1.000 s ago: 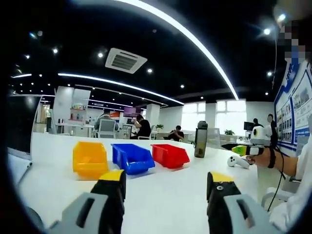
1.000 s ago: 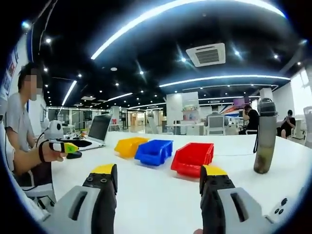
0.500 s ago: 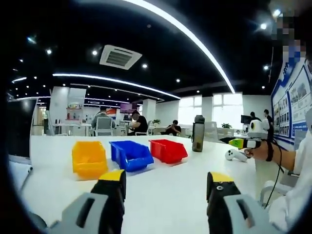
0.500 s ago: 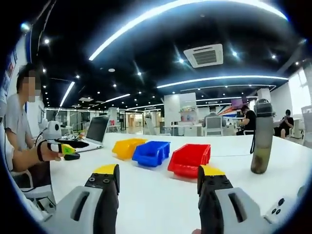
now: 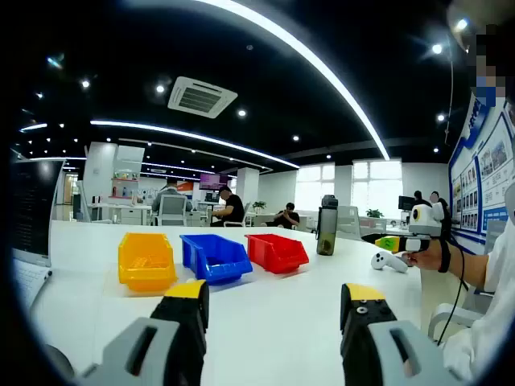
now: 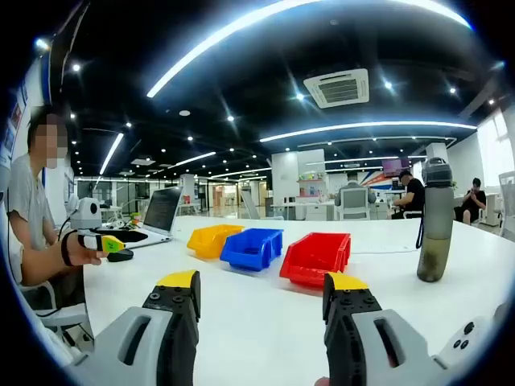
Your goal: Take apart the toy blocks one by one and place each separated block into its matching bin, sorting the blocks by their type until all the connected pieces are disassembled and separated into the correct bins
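Left gripper view has the left claw (image 5: 273, 310) with jaws apart and nothing between them, above the white worktop (image 5: 273, 277); beyond it sit the blue bin (image 5: 215, 258), the yellow bin (image 5: 146, 261) on one side and the red bin (image 5: 276, 252) on the other. Right gripper view shows the right claw (image 6: 259, 299) likewise spread and unloaded. I cannot make out the toy blocks; judging by the task, they are light, stiff and best pinched across flat sides.

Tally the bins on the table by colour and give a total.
yellow bin: 1
blue bin: 1
red bin: 1
Total: 3 bins on the white table.
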### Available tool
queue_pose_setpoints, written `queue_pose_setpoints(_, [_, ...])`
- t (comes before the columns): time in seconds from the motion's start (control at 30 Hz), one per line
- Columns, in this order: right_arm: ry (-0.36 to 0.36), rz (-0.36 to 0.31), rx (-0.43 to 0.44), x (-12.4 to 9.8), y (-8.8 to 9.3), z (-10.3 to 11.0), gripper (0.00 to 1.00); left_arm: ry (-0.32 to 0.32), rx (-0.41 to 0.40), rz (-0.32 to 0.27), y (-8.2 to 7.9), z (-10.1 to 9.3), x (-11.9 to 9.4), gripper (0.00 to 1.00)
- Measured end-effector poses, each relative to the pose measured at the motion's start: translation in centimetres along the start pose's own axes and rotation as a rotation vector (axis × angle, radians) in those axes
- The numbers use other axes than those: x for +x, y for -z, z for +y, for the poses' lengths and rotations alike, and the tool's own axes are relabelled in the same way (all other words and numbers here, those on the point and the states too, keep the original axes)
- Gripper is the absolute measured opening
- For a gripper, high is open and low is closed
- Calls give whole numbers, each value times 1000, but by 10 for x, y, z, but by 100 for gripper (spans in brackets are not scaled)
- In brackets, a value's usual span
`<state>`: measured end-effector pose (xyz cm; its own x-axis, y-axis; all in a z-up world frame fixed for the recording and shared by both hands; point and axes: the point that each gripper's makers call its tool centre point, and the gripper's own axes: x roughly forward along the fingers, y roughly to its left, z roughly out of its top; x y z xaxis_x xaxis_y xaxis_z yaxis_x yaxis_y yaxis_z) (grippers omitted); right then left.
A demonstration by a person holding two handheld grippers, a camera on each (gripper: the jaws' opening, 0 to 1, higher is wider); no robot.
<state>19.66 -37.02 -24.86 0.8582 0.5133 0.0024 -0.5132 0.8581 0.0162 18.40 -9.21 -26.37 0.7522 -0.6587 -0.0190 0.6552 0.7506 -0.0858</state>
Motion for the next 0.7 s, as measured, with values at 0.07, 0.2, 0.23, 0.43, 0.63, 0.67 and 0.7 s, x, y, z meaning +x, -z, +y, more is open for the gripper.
queue_pose_setpoints(0.07, [-1, 0, 3, 0, 0, 0, 62, 2, 0, -1, 0, -1, 1, 66])
queue_pose_setpoints(0.2, [-3, -1, -2, 0, -1, 1, 61, 3, 2, -1, 0, -1, 1, 66])
queue_pose_setpoints(0.23, [-2, -2, -2, 0, -2, 0, 61, 2, 1, -1, 0, -1, 2, 66])
queue_pose_setpoints(0.43, [0, 3, -4, -1, 0, -1, 60, -1, 2, -2, -1, 0, 2, 66])
queue_pose_setpoints(0.63, [6, 6, 1, -2, 2, -3, 58, 2, 1, 4, 2, -1, 4, 66])
queue_pose_setpoints(0.67, [7, 8, 2, -2, 3, -3, 58, 3, 1, 5, 2, -1, 4, 66])
queue_pose_setpoints(0.7, [7, 9, 2, -2, 3, -3, 58, 3, 0, 5, 3, -1, 4, 65])
